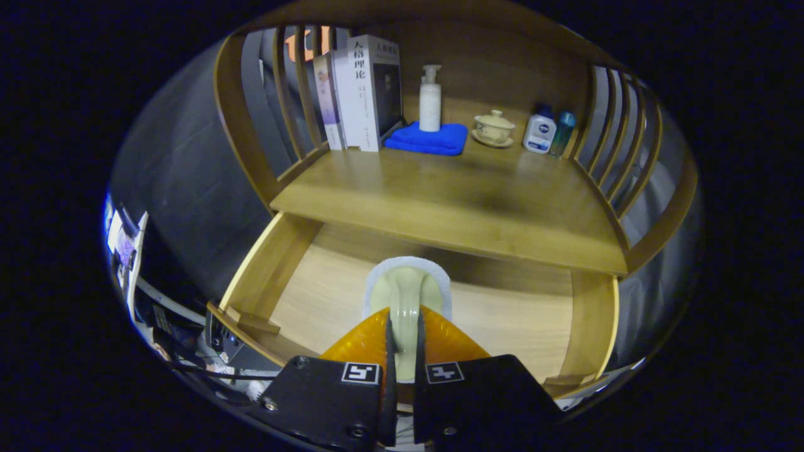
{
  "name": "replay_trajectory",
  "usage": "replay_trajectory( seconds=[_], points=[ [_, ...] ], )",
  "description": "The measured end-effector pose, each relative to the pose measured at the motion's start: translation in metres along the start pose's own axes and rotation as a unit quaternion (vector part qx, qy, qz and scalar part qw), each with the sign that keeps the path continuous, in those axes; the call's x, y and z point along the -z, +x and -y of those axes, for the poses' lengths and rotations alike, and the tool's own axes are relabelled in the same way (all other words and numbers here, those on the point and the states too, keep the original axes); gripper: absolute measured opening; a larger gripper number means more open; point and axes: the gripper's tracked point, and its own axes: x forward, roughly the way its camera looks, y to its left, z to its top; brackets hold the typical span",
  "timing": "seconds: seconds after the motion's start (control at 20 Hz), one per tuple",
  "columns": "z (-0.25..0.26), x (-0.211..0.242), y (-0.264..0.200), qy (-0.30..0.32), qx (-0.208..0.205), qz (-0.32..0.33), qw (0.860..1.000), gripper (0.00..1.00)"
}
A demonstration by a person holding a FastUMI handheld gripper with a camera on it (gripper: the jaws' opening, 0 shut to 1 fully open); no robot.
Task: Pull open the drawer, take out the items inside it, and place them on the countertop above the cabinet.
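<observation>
Drawer [286, 270] open; tool [405, 342] clamps one pale scrubber [406, 295] over it.

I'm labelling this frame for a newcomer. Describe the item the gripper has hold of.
Below the wooden countertop the drawer stands open. Over it, the gripper is shut on a pale brush, handle between the fingers, white-edged head pointing ahead, unlike the bottles on the countertop.

The wooden tabletop [440, 201] lies beyond the gripper [404, 342], its near part bare. Along its far edge stand upright books [361, 91], a folded blue cloth [428, 139] bearing a white pump bottle [430, 100], a cream lidded cup on a saucer [494, 129], and two small bottles [548, 132].
</observation>
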Motion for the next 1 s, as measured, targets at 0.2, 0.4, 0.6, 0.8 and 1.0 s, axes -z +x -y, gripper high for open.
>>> replay_trajectory(
  seconds=[0.2, 0.4, 0.6, 0.8, 1.0],
  points=[
    [0.014, -0.027, -0.013, 0.023, 0.007, 0.028, 0.999, 0.14],
    [0.023, -0.056, -0.007, 0.042, 0.010, 0.044, 0.998, 0.13],
    [0.031, -0.080, 0.010, 0.056, 0.018, 0.044, 0.997, 0.14],
    [0.041, -0.102, 0.032, 0.070, 0.025, 0.036, 0.997, 0.14],
    [0.049, -0.122, 0.048, 0.077, 0.031, 0.029, 0.996, 0.14]
  ],
)
